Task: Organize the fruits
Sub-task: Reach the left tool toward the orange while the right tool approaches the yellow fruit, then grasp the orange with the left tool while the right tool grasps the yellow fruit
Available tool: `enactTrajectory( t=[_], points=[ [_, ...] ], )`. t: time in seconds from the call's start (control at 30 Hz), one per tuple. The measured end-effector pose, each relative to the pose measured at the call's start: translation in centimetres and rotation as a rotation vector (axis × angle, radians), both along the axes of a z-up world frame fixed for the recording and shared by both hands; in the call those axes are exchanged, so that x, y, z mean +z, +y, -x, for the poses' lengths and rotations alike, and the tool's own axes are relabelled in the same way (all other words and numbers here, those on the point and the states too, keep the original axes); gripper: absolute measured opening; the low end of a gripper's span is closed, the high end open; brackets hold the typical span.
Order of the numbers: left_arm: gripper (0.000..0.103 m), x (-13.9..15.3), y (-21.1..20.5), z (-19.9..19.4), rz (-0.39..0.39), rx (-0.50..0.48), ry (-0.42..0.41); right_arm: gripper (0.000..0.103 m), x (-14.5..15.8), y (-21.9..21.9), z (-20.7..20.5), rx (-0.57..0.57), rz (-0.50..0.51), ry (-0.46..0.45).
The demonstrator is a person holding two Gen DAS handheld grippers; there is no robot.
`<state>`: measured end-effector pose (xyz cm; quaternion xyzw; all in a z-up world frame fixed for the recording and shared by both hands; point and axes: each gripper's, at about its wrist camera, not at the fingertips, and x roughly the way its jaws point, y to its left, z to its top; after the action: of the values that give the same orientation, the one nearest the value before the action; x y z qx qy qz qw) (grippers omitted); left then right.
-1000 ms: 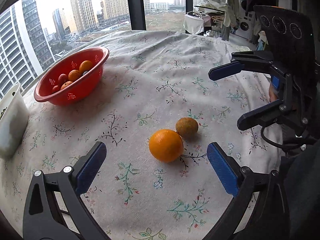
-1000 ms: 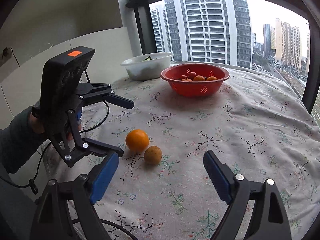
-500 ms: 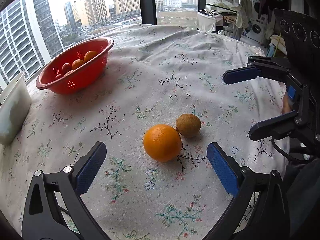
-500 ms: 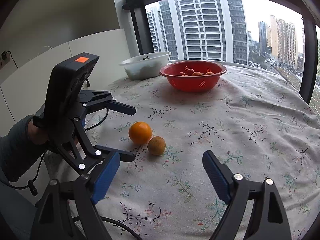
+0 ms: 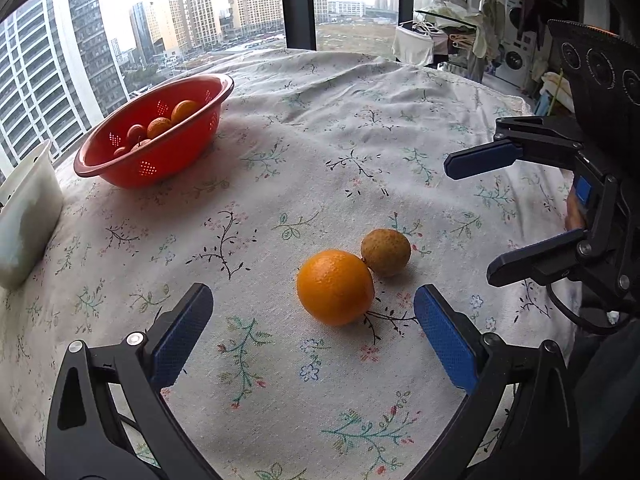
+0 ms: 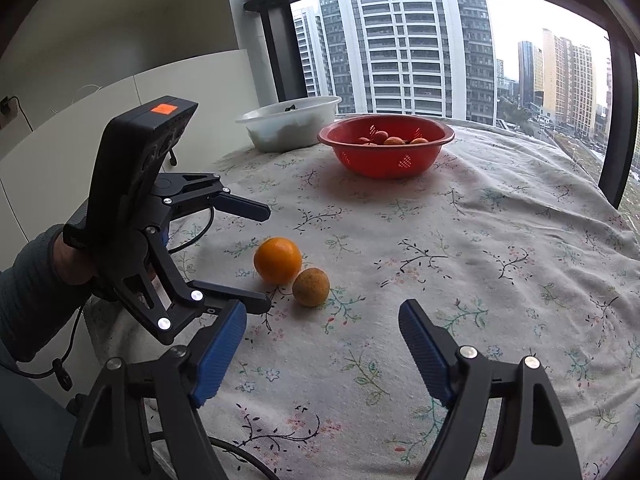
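An orange (image 5: 335, 287) and a smaller brown round fruit (image 5: 385, 252) lie touching on the flowered tablecloth. My left gripper (image 5: 313, 289) is open, and the orange sits just ahead of its blue pads, untouched. In the right wrist view the orange (image 6: 277, 260) and the brown fruit (image 6: 311, 287) lie beyond my right gripper (image 6: 322, 307). Its jaws are closing with nothing between them. The left gripper (image 6: 265, 259) shows there beside the orange, and the right gripper (image 5: 471, 223) shows at the right of the left wrist view. A red colander (image 5: 160, 160) holds several small fruits.
The red colander (image 6: 384, 160) stands at the far side of the table near the window. A white basin (image 6: 288, 128) stands beside it, and this white basin (image 5: 24, 216) appears at the left edge of the left wrist view. A person's sleeved hand (image 6: 36, 280) holds the left gripper.
My right gripper's jaws have come closer together. The left gripper has rolled slightly, shifting its view. Both fruits lie where they were.
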<state>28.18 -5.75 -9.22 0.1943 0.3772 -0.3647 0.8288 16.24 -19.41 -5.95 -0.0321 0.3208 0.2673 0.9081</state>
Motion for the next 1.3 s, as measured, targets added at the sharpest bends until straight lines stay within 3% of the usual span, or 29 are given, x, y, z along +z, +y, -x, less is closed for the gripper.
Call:
enactTrajectory(
  t=[0.1,0.17,0.23,0.3,0.47,0.53,0.77,0.83,1.3],
  points=[
    [0.101,-0.1,0.1,-0.3,0.003,-0.002,0.006,0.078,0.0,0.6,-0.3,0.020,0.038,0.003],
    [0.091,-0.1,0.1,-0.4,0.007,-0.005,0.009,0.077,0.0,1.2,-0.6,0.044,0.071,-0.001],
    [0.071,-0.1,0.1,-0.6,0.010,-0.004,0.014,0.075,-0.1,1.8,-1.2,0.063,0.102,0.006],
    [0.064,-0.2,0.2,-0.7,0.011,-0.005,0.026,0.070,-0.3,2.2,-1.7,0.079,0.124,0.017],
    [0.064,-0.3,0.2,-0.6,0.003,-0.012,0.028,0.065,-0.8,3.0,-2.6,0.104,0.169,0.045],
    [0.057,-0.4,0.0,-0.5,-0.005,-0.022,0.031,0.065,-0.9,3.2,-2.8,0.111,0.178,0.055],
    [0.050,-0.5,-0.3,-0.3,-0.009,-0.039,0.032,0.064,-1.3,3.6,-3.6,0.125,0.200,0.081],
    [0.038,-0.4,-0.3,-0.2,-0.004,-0.043,0.032,0.063,-1.4,3.7,-3.9,0.124,0.212,0.078],
    [0.036,-0.3,0.0,-0.2,0.006,-0.028,0.027,0.061,-1.7,5.0,-5.1,0.144,0.258,0.104]
  ],
)
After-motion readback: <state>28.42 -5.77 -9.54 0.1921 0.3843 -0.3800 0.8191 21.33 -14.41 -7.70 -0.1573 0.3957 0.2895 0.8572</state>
